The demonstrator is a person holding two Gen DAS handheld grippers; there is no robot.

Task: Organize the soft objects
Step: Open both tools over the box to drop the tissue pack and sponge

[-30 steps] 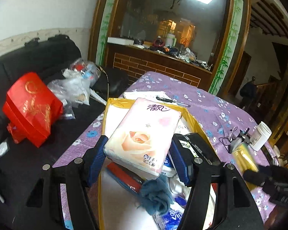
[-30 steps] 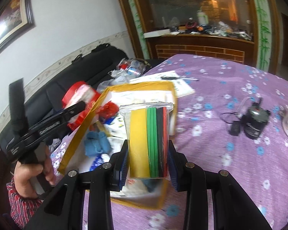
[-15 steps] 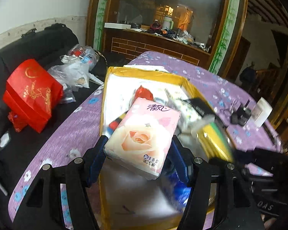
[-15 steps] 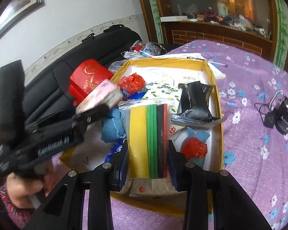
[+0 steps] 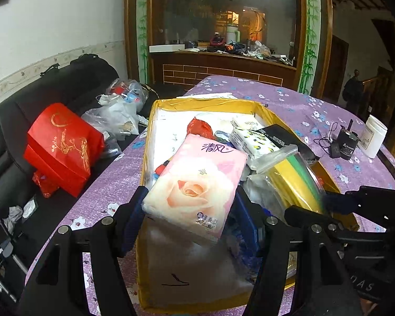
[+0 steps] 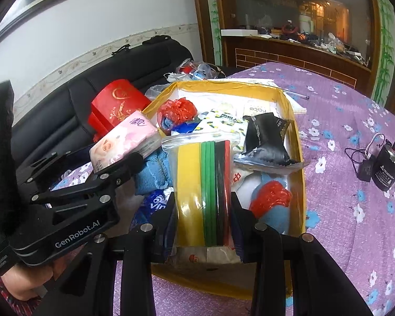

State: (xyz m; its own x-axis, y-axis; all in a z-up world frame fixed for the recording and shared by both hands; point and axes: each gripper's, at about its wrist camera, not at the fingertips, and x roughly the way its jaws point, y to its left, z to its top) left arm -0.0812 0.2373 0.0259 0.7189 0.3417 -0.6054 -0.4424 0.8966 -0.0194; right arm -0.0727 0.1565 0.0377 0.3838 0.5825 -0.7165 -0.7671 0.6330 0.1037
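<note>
My left gripper (image 5: 189, 216) is shut on a pink rose-print tissue pack (image 5: 194, 184) and holds it over the near end of a yellow cardboard box (image 5: 147, 142). My right gripper (image 6: 204, 210) is shut on a clear zip bag of yellow, green, black and red sheets (image 6: 202, 187), also over the box (image 6: 300, 155). The tissue pack (image 6: 123, 139) and left gripper (image 6: 115, 168) show at the left of the right wrist view. The box holds a blue cloth (image 6: 155, 173), red plastic bags (image 6: 176, 110), a patterned tissue pack (image 6: 221, 123) and a black packet (image 6: 266, 137).
The box sits on a purple flowered tablecloth (image 6: 342, 210). A black charger with cable (image 6: 384, 168) and a white jar (image 5: 374, 137) stand to the right. A black sofa (image 5: 18, 121) at left carries a red gift bag (image 5: 63, 147) and plastic bags (image 5: 118, 110).
Both grippers have drawn back towards the box's near end, each still holding its item. The two grippers now sit side by side, closer together.
</note>
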